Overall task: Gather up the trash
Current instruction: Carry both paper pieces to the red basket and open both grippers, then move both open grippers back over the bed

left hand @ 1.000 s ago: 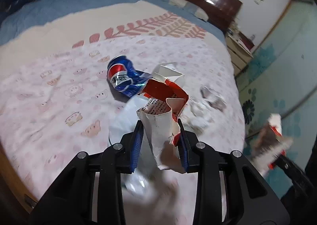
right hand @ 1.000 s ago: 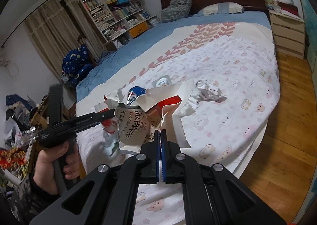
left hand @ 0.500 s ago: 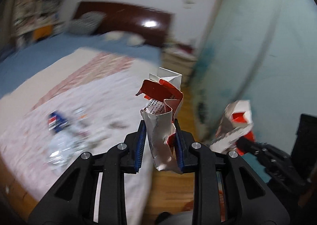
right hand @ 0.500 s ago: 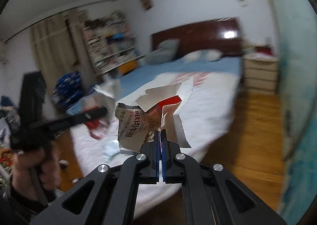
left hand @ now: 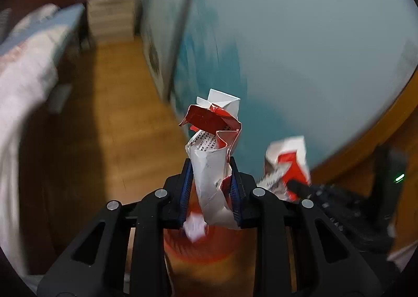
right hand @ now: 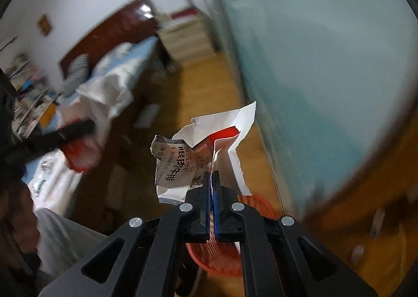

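Left wrist view: the left gripper (left hand: 210, 189) pinches one crumpled red-and-white paper carton (left hand: 213, 155) upright between its blue pads, directly above a red mesh plastic wastebasket (left hand: 198, 247), probably so a release drops it straight in. To its right, the right gripper (right hand: 212, 187) is pressed together on one torn white-and-red printed paper wrapper (right hand: 183, 163), the basket just beneath and ahead of it. Count: two trash pieces, one basket, two grippers.
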